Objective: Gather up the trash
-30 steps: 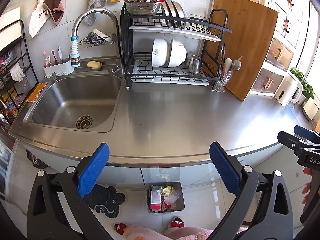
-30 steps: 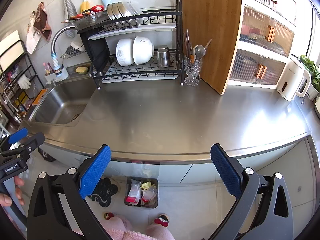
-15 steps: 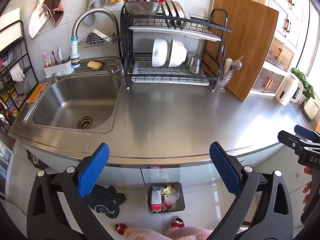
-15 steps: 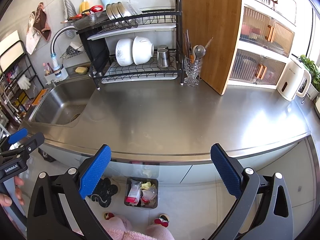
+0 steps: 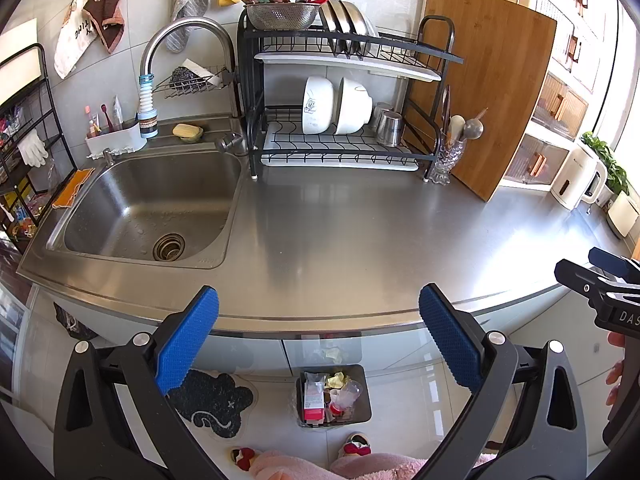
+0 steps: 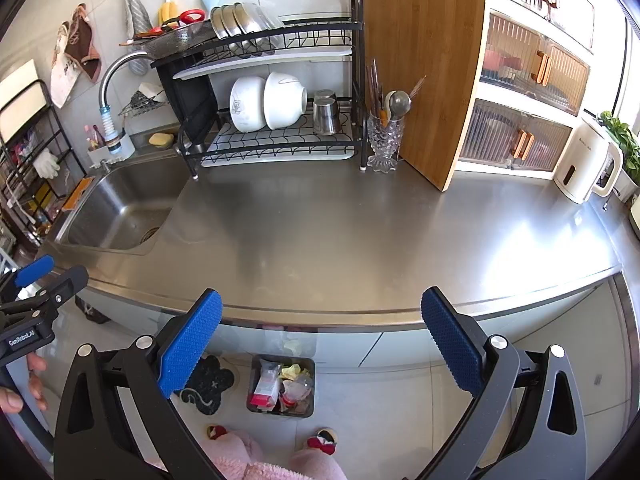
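Nothing has moved since the earlier frames: both the left gripper (image 5: pixel 318 336) and right gripper (image 6: pixel 320 338) hang released, fingers spread and holding nothing, above the desk (image 5: pixel 360 232) edge. Below and between the fingers the trash (image 5: pixel 330 394) fills the floor bin (image 5: pixel 362 416) — light, crushable wrappers and a slippery bottle, so the bin's stiff rim looks the best hold.

Your left gripper (image 5: pixel 318 334) is held level, its two blue-padded fingers (image 5: pixel 188 340) spread wide with nothing between them. Your right gripper (image 6: pixel 320 336) matches it: fingers (image 6: pixel 450 338) wide apart, likewise empty. Each gripper appears at the edge of the other's view, side by side. Your fingertips (image 6: pixel 34 378) curl around the left handle; those on the right handle (image 5: pixel 614 376) are barely visible, probably in a similar grip.
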